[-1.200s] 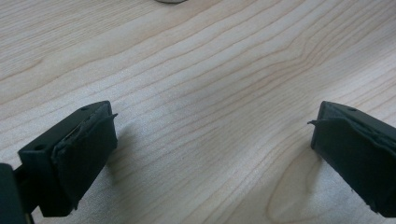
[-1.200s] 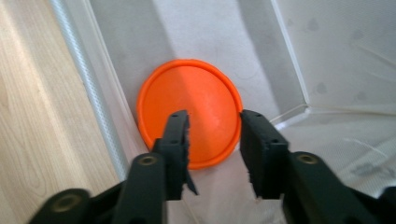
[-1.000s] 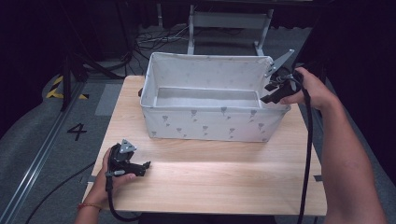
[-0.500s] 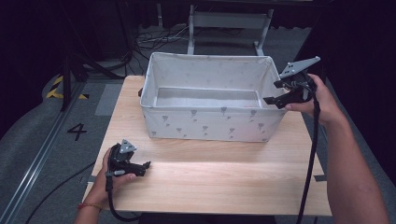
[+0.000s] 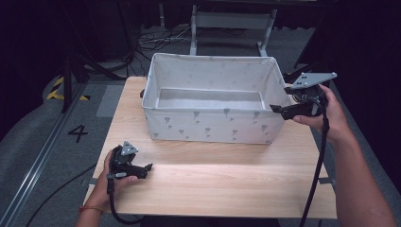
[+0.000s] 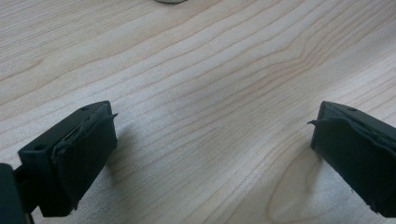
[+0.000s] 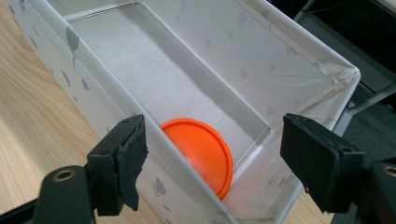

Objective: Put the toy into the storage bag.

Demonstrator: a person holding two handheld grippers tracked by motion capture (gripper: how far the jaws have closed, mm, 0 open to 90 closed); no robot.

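Orange disc (image 7: pixel 200 153) lies inside the fabric bin (image 5: pixel 210 127) at its right end, right claw (image 5: pixel 279 108) spread above it, so lift straight clear; left claw (image 5: pixel 146 169) rests spread on the surface (image 5: pixel 227 179).

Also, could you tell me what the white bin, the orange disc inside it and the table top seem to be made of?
The bin looks like matte fabric over stiff panels: soft creased walls, stitched rim, faint printed motifs. The orange disc looks like smooth moulded plastic, with even colour, a slight sheen and a raised rim. The table top shows pale wood grain, satin; whether solid or laminate I cannot tell.
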